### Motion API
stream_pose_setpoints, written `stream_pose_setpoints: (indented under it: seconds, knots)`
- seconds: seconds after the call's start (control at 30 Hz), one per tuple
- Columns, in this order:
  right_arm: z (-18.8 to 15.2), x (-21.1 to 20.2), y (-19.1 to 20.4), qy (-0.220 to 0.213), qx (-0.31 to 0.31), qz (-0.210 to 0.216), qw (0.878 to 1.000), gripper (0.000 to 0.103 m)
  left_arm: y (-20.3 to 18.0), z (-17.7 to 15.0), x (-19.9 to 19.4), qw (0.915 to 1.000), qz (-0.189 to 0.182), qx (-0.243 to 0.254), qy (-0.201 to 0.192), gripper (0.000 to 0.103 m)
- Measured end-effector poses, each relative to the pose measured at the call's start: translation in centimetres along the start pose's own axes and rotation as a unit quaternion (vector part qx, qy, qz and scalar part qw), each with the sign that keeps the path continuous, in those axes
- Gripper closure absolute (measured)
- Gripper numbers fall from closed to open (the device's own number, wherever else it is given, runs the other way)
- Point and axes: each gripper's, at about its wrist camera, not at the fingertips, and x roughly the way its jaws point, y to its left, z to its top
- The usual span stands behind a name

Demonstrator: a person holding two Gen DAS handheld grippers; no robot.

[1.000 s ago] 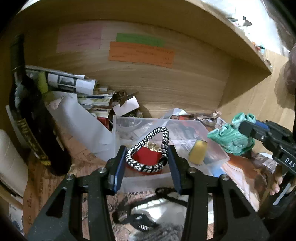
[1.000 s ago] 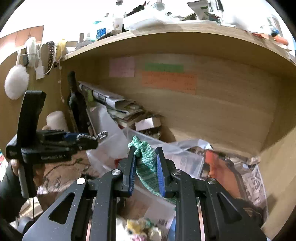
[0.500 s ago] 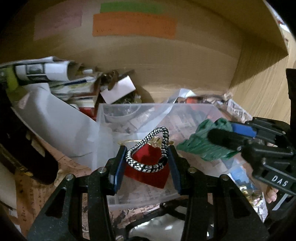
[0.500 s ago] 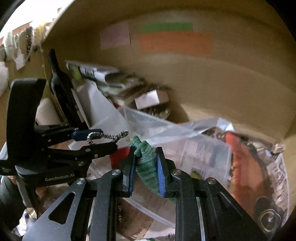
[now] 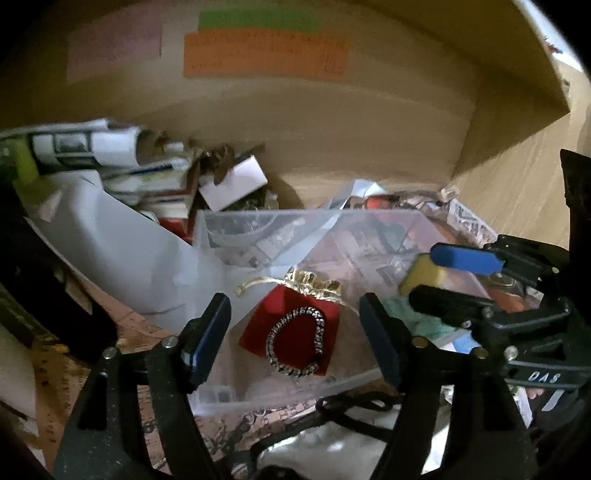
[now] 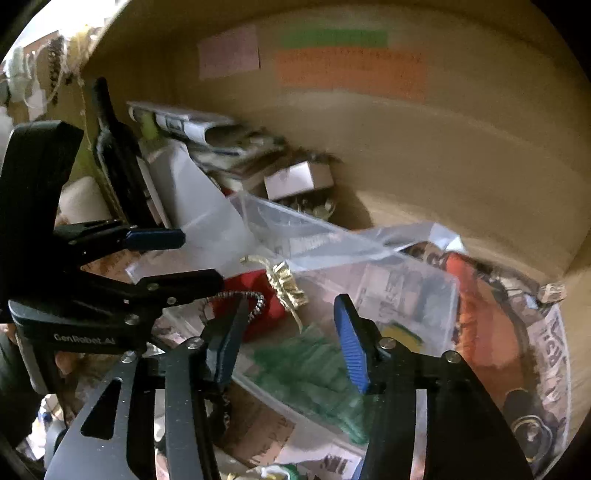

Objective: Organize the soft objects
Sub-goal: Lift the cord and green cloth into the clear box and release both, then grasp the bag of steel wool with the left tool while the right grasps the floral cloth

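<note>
Braided black-white cord loop [image 5: 296, 341] lies on a red pouch [image 5: 291, 325] inside the clear plastic bin [image 5: 280, 387]. Green knit cloth [image 6: 317, 373] and a yellow sponge [image 5: 423, 275] are in the same bin. Left gripper [image 5: 295, 332] spread wide, empty. Right gripper [image 6: 291, 339] also wide, empty, over the cloth. Bin sits on newspaper [image 6: 554, 354] in a cluttered wooden shelf bay; orange note [image 5: 266, 55] and green note [image 5: 258, 20] on the back panel.

A black-and-white braided cord loop [image 5: 296, 342] is lying flat on a red pouch [image 5: 291, 325] with a gold drawstring top, both resting inside the clear plastic bin [image 5: 280, 387]. A green knitted cloth [image 6: 314, 376] is lying crumpled in the same bin beside the pouch, with a yellow sponge [image 5: 421, 275] sitting near its far side.
</note>
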Motion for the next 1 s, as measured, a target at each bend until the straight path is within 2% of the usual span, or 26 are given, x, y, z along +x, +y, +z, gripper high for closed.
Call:
stream_pose_setpoints:
  seconds: [0.07,0.3,0.5,0.8,1.0]
  knots:
    - [0.2,-1.3,0.3,-0.014,-0.005,-0.005,1.0,0.05,-0.1,0.0,-1.4,0.9999,0.001,0.001,-0.014,0.025]
    - [-0.7,-6.3,1.2,-0.067,-0.013,-0.016,0.998,0.04,-0.3,-1.4,-5.9,0.9985,0.006,0.005,-0.054,0.015]
    - [-2.6,-8.2,1.6,-0.077,-0.008,-0.029,0.997,0.034,-0.5,-3.9,-8.1,0.9982,0.012,0.003,-0.059,0.011]
    - [-6.8,-8.4,1.3,-0.046,0.023,-0.034,0.998,0.033,-0.7,-8.0,-7.4,0.9997,0.008,-0.016,-0.018,0.011]
    - [-9.8,-5.9,-0.4,0.009,0.069,-0.026,0.997,0.033,-1.1,-10.6,-6.3,0.9996,0.015,-0.02,0.014,0.011]
